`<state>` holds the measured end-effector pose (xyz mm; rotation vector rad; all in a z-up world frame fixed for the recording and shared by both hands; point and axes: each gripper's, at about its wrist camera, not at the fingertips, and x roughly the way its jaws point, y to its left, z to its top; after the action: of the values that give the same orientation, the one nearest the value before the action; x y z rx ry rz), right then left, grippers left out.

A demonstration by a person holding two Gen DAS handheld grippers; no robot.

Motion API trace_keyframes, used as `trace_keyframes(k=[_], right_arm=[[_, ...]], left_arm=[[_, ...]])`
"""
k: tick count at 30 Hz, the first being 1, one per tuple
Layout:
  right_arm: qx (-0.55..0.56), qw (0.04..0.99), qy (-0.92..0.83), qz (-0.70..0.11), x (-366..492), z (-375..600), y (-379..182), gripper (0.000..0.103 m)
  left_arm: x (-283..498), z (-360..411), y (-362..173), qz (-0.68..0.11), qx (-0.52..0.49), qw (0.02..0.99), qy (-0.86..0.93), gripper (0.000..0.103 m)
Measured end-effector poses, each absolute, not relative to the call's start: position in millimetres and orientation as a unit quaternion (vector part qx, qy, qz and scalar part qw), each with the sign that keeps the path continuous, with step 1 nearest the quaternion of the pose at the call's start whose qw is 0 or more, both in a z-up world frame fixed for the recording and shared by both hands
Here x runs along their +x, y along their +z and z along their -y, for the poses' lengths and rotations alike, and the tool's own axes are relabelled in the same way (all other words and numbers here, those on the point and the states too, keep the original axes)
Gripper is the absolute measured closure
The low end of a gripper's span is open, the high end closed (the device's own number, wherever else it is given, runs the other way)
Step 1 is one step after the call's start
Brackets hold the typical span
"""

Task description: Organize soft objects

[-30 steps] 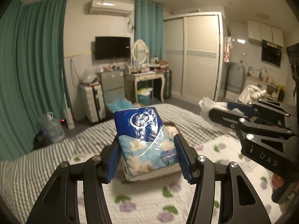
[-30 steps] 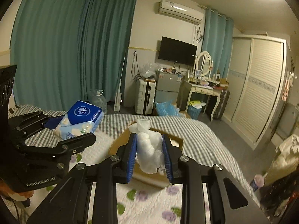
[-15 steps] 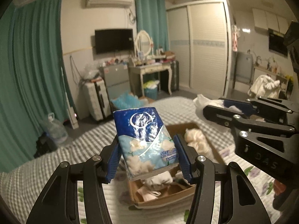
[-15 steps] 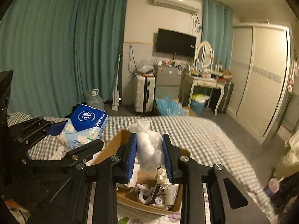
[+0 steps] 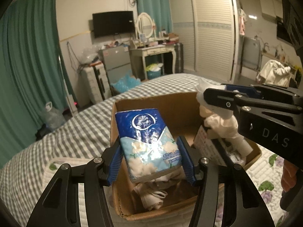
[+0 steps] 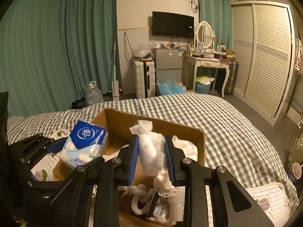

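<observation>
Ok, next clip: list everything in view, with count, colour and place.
Blue-and-white plastic tissue pack: one, in the left gripper, over the box.
White bagged cotton wad: one, in the right gripper, over the box.
Brown cardboard box: one, on the bed, holding pale soft items.
Grey-checked bedcover: one, under the box.
Black wall television: one, far wall.
Left gripper: black, blue pads.
Right gripper: black, blue pads.

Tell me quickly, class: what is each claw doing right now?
Left claw: closed on the tissue pack, above the cardboard box.
Right claw: closed on the white plastic bag, also over the box.
</observation>
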<state>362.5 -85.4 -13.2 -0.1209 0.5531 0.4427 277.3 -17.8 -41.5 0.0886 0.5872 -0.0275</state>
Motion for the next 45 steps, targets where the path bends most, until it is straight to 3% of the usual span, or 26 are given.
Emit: trace_keyframes(k=[1,3,4,11,19,20,27,34,45], right_arm=[[-0.058,0.938,0.212,-0.269,362.6,84.9,-12.4,0.071],[-0.054,0.931,0.212,-0.293,368.0,82.2,-13.8,0.058],[-0.05,0.929,0.213,-0.299,367.7,81.2,-14.7,0.048],[-0.043,0.94,0.185,-0.285,335.6,96.2,22.8,0.045],[-0.061,0.959,0.175,-0.213,237.9,119.8,139.0,0.044],[-0.06,0.962,0.173,-0.204,224.4,122.3,151.3,0.044],[-0.067,0.973,0.171,-0.14,120.7,138.8,205.8,0.032],[-0.038,0.976,0.193,-0.098,59.6,148.9,200.3,0.016],[-0.027,0.98,0.163,-0.11,82.0,144.5,110.3,0.009]], left_arm=[[278.3,16.8,-39.9,-0.286,0.039,0.957,-0.015,0.044],[277.7,16.6,-37.1,-0.29,0.032,0.957,-0.009,0.021],[275.9,15.6,-35.0,-0.289,0.029,0.957,-0.005,0.017],[239.1,21.7,12.3,-0.261,0.051,0.964,-0.002,0.016],[151.6,18.7,124.7,-0.17,0.039,0.985,0.005,0.015],[141.6,17.0,137.3,-0.158,0.037,0.987,0.005,0.009],[66.9,11.3,193.4,-0.085,0.024,0.996,0.005,0.007],[22.1,5.6,183.9,-0.033,0.037,0.997,0.055,0.007],[39.0,-10.7,94.1,-0.047,0.04,0.996,0.064,0.007]])
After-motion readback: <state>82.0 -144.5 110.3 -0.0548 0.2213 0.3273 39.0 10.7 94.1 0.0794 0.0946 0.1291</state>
